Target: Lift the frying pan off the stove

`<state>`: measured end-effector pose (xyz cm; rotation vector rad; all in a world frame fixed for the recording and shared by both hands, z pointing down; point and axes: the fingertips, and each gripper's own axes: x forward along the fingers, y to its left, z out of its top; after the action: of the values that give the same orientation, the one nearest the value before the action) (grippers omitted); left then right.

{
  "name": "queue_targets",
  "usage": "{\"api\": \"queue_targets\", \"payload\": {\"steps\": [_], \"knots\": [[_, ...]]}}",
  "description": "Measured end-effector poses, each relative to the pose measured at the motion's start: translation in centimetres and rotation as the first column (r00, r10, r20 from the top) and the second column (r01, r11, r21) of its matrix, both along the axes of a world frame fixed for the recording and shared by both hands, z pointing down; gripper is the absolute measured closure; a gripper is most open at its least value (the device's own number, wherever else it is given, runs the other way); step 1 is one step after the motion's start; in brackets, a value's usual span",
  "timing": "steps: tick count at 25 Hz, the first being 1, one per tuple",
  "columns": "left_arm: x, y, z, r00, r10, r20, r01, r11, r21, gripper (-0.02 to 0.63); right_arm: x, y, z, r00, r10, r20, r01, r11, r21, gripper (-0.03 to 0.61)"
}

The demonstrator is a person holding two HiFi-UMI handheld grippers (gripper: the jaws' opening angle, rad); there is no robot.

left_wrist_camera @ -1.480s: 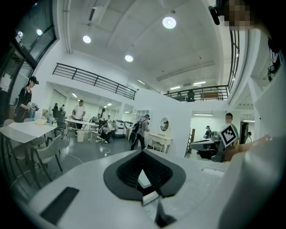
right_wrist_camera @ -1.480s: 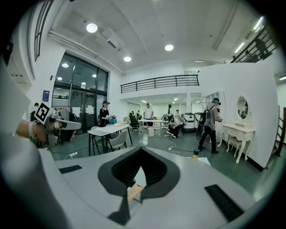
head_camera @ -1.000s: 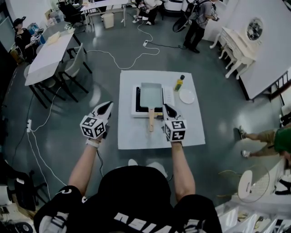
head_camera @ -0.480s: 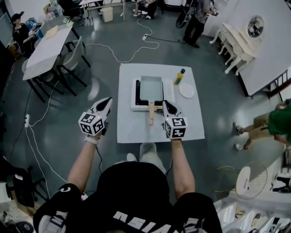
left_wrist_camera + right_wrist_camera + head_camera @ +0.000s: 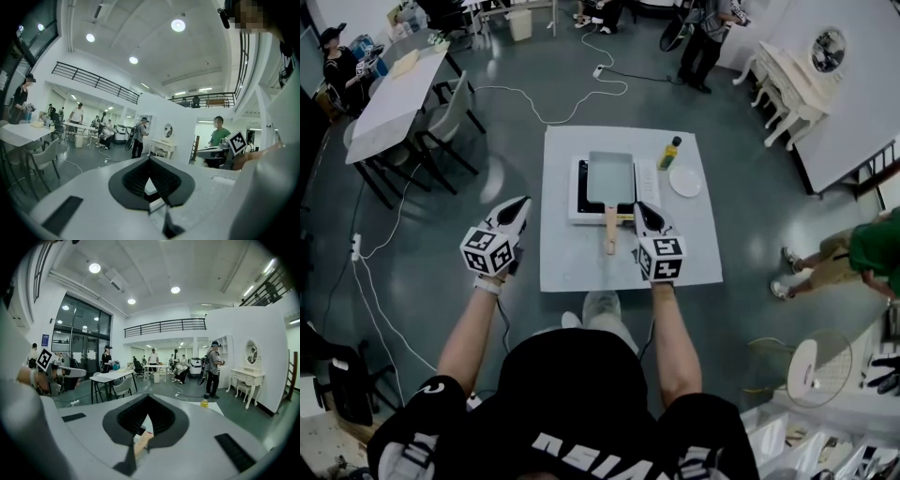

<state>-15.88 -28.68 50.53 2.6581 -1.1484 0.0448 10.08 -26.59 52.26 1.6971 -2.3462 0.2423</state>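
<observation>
Our left gripper (image 5: 521, 204) and right gripper (image 5: 643, 208) hover with jaws pressed together, empty; the frying pan (image 5: 611, 176) sits on the stove (image 5: 577, 192), wooden handle (image 5: 610, 234) pointing near, just left of the right gripper; pinched by that narrow handle alone, the pan may twist and tip.
</observation>
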Motion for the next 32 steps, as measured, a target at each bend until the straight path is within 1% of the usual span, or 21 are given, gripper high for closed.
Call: {"api": "queue_targets", "payload": {"steps": [9, 14, 24, 29, 32], "knots": [[1.1, -0.9, -0.3, 1.0, 0.01, 0.007, -0.01, 1.0, 0.008, 0.615, 0.7, -0.8, 0.0, 1.0, 0.003, 0.008, -0.003, 1.0, 0.001, 0.582], [1.8, -1.6, 0.2, 1.0, 0.017, 0.015, -0.017, 1.0, 0.0, 0.615, 1.2, -1.9, 0.4, 1.0, 0.003, 0.011, -0.003, 1.0, -0.001, 0.583], [3.8, -3.6, 0.5, 0.999, 0.026, 0.021, -0.026, 1.0, -0.007, 0.615, 2.8, -3.6, 1.4, 1.0, 0.002, 0.019, -0.002, 1.0, -0.021, 0.583], [4.5, -4.0, 1.3, 0.999, 0.035, 0.024, -0.035, 0.999, -0.02, 0.615, 3.2, -4.0, 2.2, 1.0, 0.0, 0.025, 0.001, 0.999, -0.035, 0.583], [5.0, -3.8, 2.1, 0.998, 0.047, 0.03, -0.046, 0.998, -0.033, 0.615, 3.6, -3.9, 3.2, 1.0, -0.004, 0.03, 0.005, 0.998, -0.057, 0.583]]}}
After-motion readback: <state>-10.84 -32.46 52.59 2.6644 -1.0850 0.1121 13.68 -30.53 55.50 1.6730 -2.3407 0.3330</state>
